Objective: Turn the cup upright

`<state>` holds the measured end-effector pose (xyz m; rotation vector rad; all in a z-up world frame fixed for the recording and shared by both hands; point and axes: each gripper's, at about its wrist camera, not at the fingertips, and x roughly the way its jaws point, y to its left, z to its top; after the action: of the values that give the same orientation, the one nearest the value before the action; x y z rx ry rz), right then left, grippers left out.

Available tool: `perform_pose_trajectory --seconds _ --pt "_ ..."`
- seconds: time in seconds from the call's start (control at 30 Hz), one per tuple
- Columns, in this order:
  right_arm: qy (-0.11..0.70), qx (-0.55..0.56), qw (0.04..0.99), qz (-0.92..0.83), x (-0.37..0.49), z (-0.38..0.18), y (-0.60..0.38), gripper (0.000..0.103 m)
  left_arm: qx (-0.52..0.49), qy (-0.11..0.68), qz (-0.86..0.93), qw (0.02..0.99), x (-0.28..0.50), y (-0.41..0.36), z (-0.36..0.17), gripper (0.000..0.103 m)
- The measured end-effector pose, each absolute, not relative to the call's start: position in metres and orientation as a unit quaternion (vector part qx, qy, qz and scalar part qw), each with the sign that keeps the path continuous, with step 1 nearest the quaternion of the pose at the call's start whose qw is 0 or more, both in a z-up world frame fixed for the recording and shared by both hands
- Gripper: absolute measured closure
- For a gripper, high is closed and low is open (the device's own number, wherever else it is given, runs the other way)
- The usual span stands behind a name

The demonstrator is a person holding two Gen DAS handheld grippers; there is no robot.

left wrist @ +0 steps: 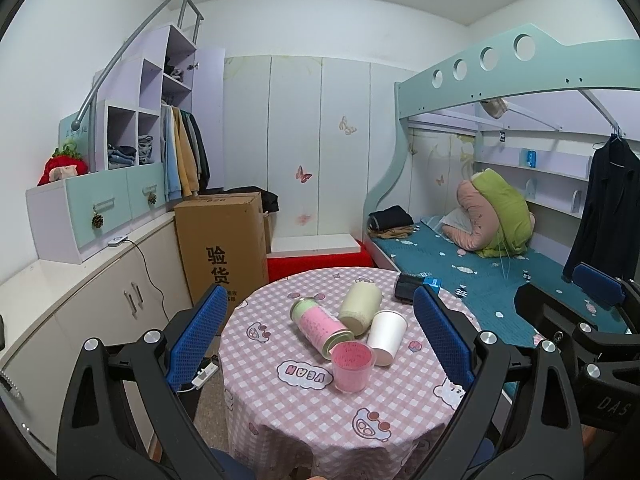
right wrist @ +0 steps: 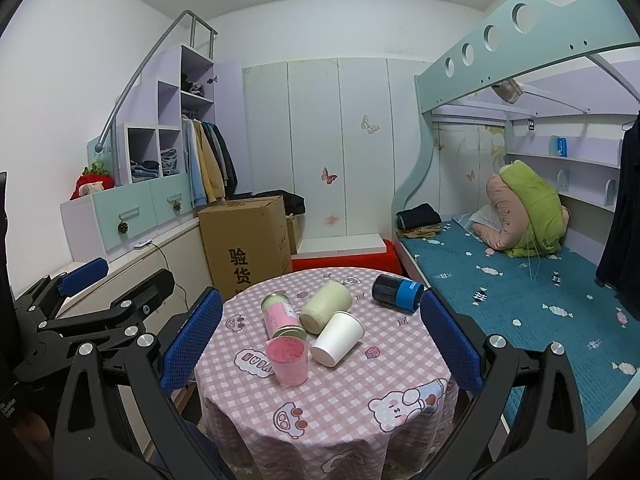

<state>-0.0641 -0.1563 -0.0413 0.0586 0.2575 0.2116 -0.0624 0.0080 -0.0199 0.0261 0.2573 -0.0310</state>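
Several cups sit on a round table with a pink checked cloth [left wrist: 304,420] [right wrist: 340,404]. A pink cup [left wrist: 352,366] [right wrist: 289,361] stands upside down at the front. A white paper cup [left wrist: 386,337] [right wrist: 338,338], a pale green cup [left wrist: 360,307] [right wrist: 326,307] and a pink-labelled tumbler [left wrist: 320,328] [right wrist: 282,316] lie on their sides. A dark cup with a blue band [left wrist: 412,288] [right wrist: 398,292] lies at the far right. My left gripper [left wrist: 320,340] and right gripper [right wrist: 320,344] are open, empty, held short of the table.
A cardboard box [left wrist: 224,248] [right wrist: 248,240] stands behind the table on the left. A bed with a teal cover [left wrist: 500,276] [right wrist: 520,292] runs along the right. White cabinets [left wrist: 88,300] line the left wall. A red box [left wrist: 320,264] sits beyond the table.
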Motion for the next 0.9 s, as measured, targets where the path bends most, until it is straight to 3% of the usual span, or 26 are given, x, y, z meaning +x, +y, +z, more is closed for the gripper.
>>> perform_pose_trajectory --seconds 0.9 --pt "0.129 0.031 0.985 0.107 -0.0606 -0.0423 -0.1549 0.007 0.015 0.127 -0.014 0.992 -0.0590 0.0089 -0.0188 0.008"
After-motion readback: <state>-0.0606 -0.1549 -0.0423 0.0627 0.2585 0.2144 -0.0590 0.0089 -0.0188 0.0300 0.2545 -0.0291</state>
